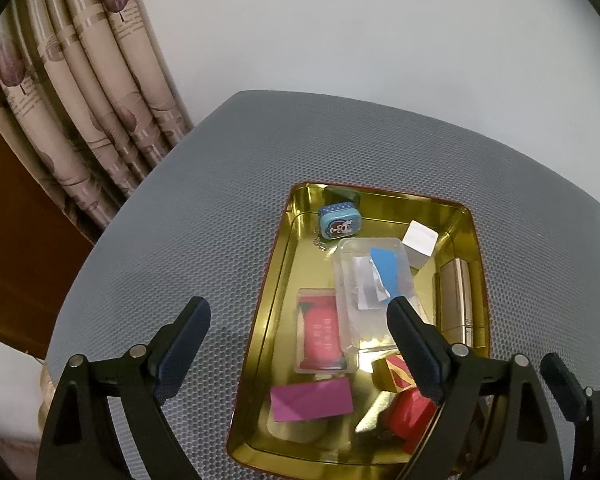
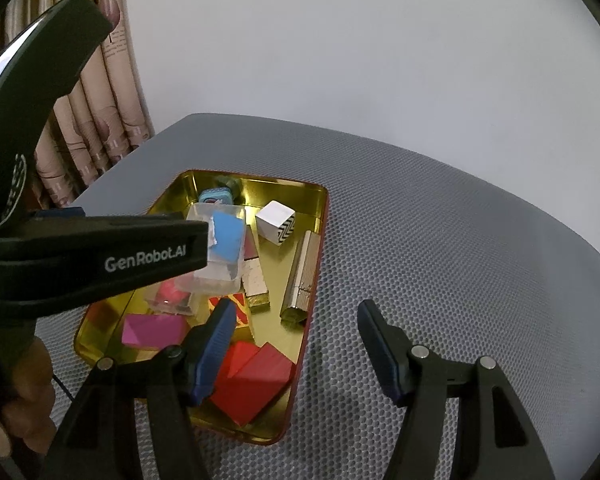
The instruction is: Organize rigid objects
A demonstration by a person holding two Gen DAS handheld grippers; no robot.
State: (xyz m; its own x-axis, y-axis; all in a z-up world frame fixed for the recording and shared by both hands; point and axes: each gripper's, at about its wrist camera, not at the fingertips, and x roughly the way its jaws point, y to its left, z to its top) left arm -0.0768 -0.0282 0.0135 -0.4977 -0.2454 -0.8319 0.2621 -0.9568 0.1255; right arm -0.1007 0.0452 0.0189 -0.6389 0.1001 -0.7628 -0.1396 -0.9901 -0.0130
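A gold tin tray (image 1: 278,280) (image 2: 320,216) sits on a grey honeycomb mat. In it lie a clear plastic box with a blue label (image 1: 374,276) (image 2: 224,240), a small blue tin (image 1: 340,222), a white cube (image 1: 420,240) (image 2: 276,222), a ribbed metal bar (image 1: 456,300) (image 2: 302,276), a red item in a clear case (image 1: 322,336), a magenta block (image 1: 312,400) (image 2: 152,330) and a red block (image 1: 412,416) (image 2: 256,376). My left gripper (image 1: 298,308) hangs open over the tray's left wall, holding nothing. My right gripper (image 2: 296,308) stands open over the tray's right edge, also holding nothing.
The mat (image 1: 180,240) (image 2: 440,240) ends at a white wall behind and a patterned curtain (image 1: 80,100) at the left. A red-and-gold patterned cube (image 1: 396,372) lies near the red block. A person's hand (image 2: 20,400) holds the left gripper, one finger (image 2: 156,256) of which reaches over the tray.
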